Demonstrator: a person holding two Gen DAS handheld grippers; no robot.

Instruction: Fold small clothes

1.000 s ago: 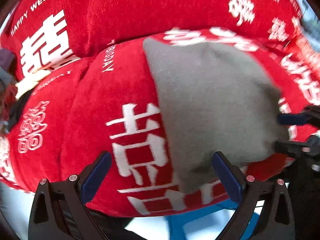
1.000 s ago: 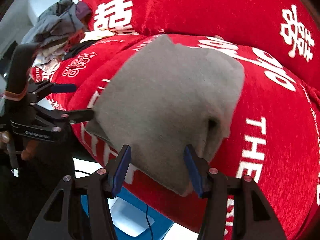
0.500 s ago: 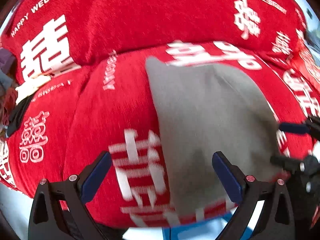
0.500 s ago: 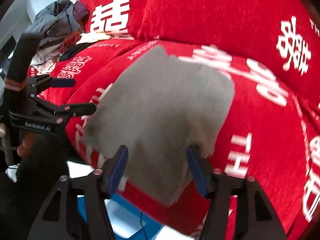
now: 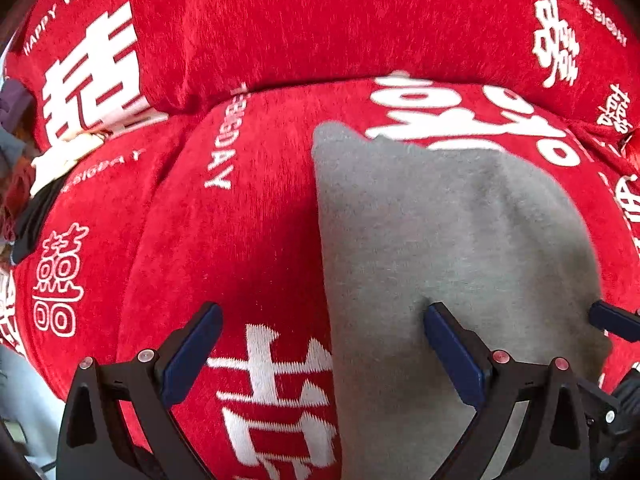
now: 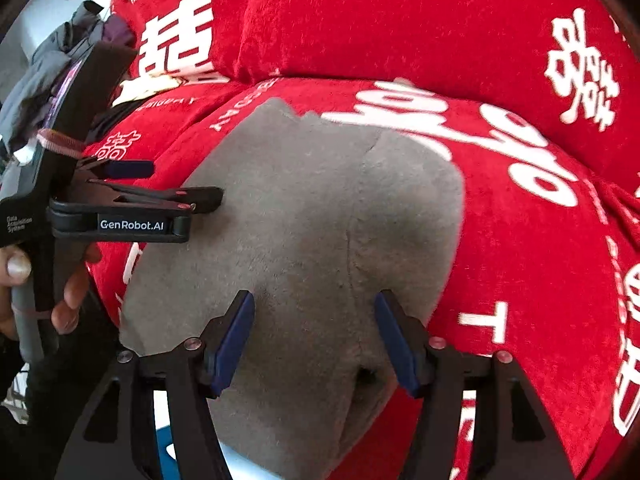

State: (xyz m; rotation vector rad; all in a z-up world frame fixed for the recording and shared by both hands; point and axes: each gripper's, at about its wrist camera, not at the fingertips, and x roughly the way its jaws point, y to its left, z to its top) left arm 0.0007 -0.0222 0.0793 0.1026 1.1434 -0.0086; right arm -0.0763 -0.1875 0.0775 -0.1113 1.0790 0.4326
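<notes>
A grey folded garment [image 5: 448,240] [image 6: 320,220] lies flat on the red seat cushion [image 5: 220,248] of a sofa printed with white characters. My left gripper [image 5: 320,320] stands wide open across the garment's left edge, one fingertip [image 5: 436,316] denting the grey cloth and the other over red fabric. The right wrist view shows that gripper [image 6: 176,182] from the side, with a hand [image 6: 16,272] holding it. My right gripper [image 6: 316,332] hangs open over the garment's near part, cloth beneath the gap and the pads apart from it. One right finger [image 5: 612,320] shows at the left view's edge.
The red back cushion [image 6: 400,20] rises behind the seat. A heap of mixed clothes [image 6: 60,64] sits at the sofa's left end, with a cream cloth [image 5: 60,156] beside it. Below the seat's front edge lies something blue [image 6: 164,452].
Both grippers have slid farther in over the seat, toward the back cushion. The right jaws have widened a little. The grey garment has stayed flat in place.
</notes>
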